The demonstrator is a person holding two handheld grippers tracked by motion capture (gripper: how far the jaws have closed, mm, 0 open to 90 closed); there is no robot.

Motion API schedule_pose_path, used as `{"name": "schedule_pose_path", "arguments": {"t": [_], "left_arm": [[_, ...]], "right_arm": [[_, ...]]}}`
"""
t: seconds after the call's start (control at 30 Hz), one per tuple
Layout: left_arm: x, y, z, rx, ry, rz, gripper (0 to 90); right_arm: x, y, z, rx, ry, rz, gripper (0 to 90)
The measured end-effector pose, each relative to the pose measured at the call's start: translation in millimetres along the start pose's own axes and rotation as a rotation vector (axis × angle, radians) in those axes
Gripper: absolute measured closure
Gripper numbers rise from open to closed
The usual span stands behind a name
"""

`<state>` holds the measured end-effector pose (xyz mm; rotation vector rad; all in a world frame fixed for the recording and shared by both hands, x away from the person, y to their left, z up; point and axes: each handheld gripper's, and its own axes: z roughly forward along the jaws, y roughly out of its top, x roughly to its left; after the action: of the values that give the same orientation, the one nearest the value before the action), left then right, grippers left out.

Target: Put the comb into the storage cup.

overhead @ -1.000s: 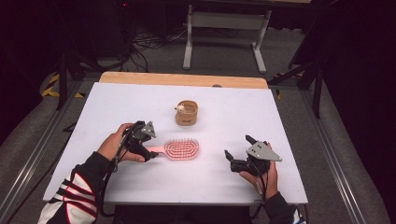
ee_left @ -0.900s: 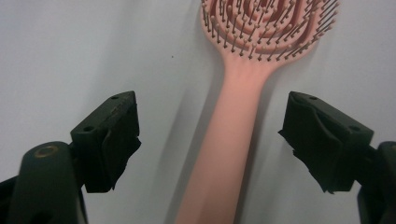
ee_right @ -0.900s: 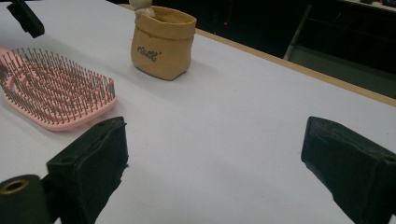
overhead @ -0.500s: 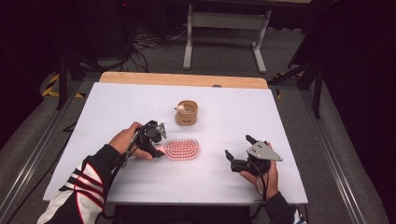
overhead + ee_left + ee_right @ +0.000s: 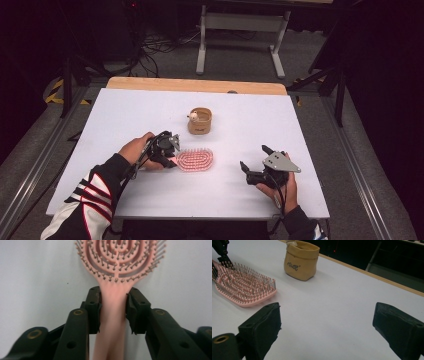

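A pink hairbrush (image 5: 196, 159) lies bristles up on the white table (image 5: 125, 110), its handle pointing left. My left gripper (image 5: 170, 155) sits at that handle; its jaws have just been closing and now press on the handle from both sides. In the left gripper view the pads (image 5: 94, 307) clamp the pink hairbrush handle (image 5: 112, 315) just below the head. My right gripper (image 5: 253, 157) rests near the table's front right, open, with nothing between its jaws. In the right gripper view the right gripper (image 5: 327, 320) faces the hairbrush (image 5: 247, 290) at far left.
A small tan fabric pouch (image 5: 200, 121) with a pale object inside stands behind the brush; the pouch (image 5: 302, 260) is upright in the right gripper view. A wooden strip (image 5: 195, 85) edges the table's far side. A metal stand (image 5: 240, 35) is on the floor beyond.
My left gripper moved right onto the brush handle and its jaws shut on it. The brush, pouch and right gripper stayed where they were.
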<state>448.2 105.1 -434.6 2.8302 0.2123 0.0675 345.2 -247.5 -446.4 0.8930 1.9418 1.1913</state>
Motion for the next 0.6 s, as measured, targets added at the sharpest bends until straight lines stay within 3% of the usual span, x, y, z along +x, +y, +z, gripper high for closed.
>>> {"name": "schedule_pose_path", "arguments": {"t": [0.1,0.23,0.53,0.6], "left_arm": [[-0.9,1.9,-0.1,0.011,0.007,0.021,69.7],[-7.8,4.4,-0.7,0.024,0.058,0.068,70.0],[-16.6,-2.6,-0.5,-0.026,0.122,0.056,70.1],[-19.0,-5.1,0.4,-0.059,0.143,0.022,70.1]], "right_arm": [[1.0,-0.5,1.1,0.008,0.008,-0.007,8.8],[1.2,-0.6,1.1,0.009,0.008,-0.009,9.0],[2.0,-0.6,1.5,0.014,0.008,-0.009,9.0],[2.2,-0.6,1.6,0.015,0.009,-0.007,9.0]]}}
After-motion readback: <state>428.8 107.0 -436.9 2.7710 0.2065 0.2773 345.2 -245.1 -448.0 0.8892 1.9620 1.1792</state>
